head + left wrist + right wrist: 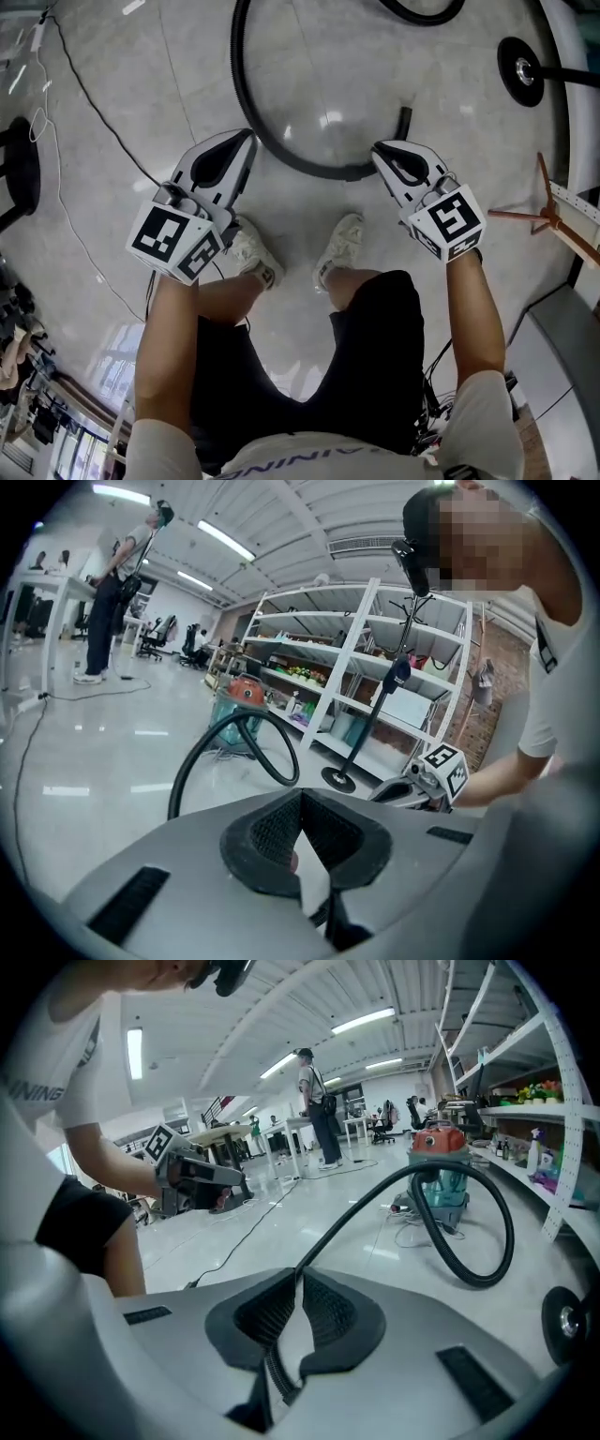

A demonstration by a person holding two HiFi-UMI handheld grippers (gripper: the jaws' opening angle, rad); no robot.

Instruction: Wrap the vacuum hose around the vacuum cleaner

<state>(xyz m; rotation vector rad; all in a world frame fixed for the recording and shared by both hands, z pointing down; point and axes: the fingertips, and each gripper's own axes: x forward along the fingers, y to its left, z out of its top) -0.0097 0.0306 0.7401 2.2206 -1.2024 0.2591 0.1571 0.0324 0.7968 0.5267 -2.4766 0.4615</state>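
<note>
1. We held the left gripper [248, 139] with its jaws closed together and nothing between the pads.
2. Our right gripper [377, 147] also had its jaws shut and empty. It was level with the left one and well apart from it, and both pointed forward and down toward the floor.
3. The black vacuum hose [323, 171] lay in a wide loop on the floor ahead of both grippers. Its curve passed between their tips, and neither gripper held it.
4. The vacuum cleaner [439, 1171], with an orange top and teal body, stood beyond that loop, well ahead of the grippers and near white shelves [364, 658].
5. A round black stand base [521, 70] sat on the floor ahead and to the right of the right gripper.
</note>
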